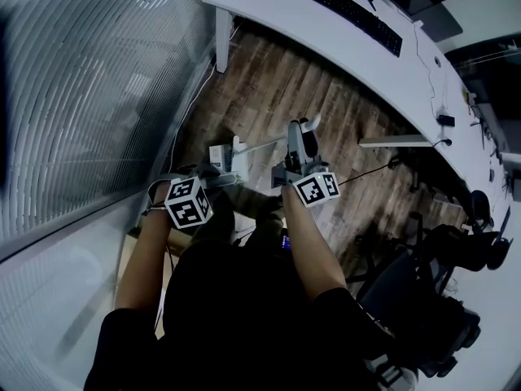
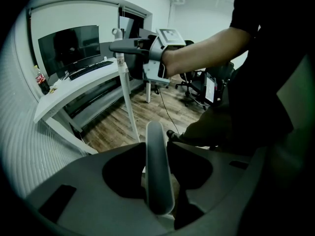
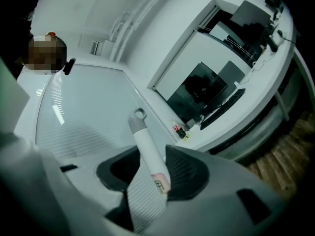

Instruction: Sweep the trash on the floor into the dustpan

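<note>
Head view first: wooden floor point(image 1: 277, 88) lies below the white desk point(image 1: 326, 39), which carries a black keyboard point(image 1: 358, 19). On the near side of the desk, over the floor, the left hand-held gripper point(image 1: 216, 172) points steeply down at a pale piece on the floor that may be the dustpan, though it is too dark to be sure. The right hand-held gripper point(image 1: 303, 137) sits beside the left one, nearer the desk's leg, with a white broom handle point(image 1: 260, 145) running across from it.

Left gripper view: the left hand-held gripper point(image 2: 157, 173) has its jaws closed fairly wide on a thick, rounded grey dustpan handle point(image 2: 156, 161) that stands upright between them. Towards the desk point(image 2: 74, 90), the right hand-held gripper point(image 2: 118, 45) clasps the broom handle point(image 2: 129, 102), which slants down to the floor point(image 2: 128, 119) in front of the desk. A monitor point(image 2: 69, 45) and a bottle point(image 2: 42, 80) stand on the desk.

Right gripper view: the right hand-held gripper point(image 3: 152, 168) is clamped on the broom handle point(image 3: 147, 146), whose grey loop end points away from the desk point(image 3: 256, 107).
</note>
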`<state>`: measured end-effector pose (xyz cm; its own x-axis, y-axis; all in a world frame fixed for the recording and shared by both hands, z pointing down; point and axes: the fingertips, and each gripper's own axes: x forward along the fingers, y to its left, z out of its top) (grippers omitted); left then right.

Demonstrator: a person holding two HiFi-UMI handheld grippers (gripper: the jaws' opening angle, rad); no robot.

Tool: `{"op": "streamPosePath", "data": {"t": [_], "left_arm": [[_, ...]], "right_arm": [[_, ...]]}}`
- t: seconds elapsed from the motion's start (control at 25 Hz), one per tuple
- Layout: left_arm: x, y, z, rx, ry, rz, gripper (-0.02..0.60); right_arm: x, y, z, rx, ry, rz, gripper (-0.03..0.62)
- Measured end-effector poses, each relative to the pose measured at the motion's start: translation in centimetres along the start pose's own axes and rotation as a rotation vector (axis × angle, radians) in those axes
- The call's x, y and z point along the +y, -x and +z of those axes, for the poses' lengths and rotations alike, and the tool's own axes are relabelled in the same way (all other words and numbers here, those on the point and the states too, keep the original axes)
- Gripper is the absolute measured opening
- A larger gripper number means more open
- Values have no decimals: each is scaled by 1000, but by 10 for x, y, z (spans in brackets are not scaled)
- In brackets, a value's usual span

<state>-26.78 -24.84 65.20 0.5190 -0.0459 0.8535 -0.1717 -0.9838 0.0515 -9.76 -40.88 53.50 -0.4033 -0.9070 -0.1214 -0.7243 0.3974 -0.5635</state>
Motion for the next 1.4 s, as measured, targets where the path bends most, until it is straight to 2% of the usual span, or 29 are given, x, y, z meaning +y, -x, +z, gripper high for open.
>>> {"op": "streamPosePath", "data": {"t": [0.2,0.44,0.6,0.72,0.92,1.12,1.28,1.4], "left_arm": [[3,-1,-4,8,1,19,129],[7,3,-11,63,-23,72,135],[21,31,8,-6,33,145,137],[34,65,35,-157,136,225,127],[52,144,103,-587,346,399,93],[36,213,158,-952,449,620,52],[18,248,177,-1124,497,838,3],[-4,256,183,-1160,529,969,-5]], "right_arm": [[5,18,36,-30,42,44,156],[9,34,90,-73,91,85,155],[22,44,111,-12,169,165,149],[31,54,121,58,223,236,147],[42,71,150,139,284,337,141],[47,94,185,169,277,404,141],[46,113,204,201,414,426,124],[47,130,208,224,500,445,109]]}}
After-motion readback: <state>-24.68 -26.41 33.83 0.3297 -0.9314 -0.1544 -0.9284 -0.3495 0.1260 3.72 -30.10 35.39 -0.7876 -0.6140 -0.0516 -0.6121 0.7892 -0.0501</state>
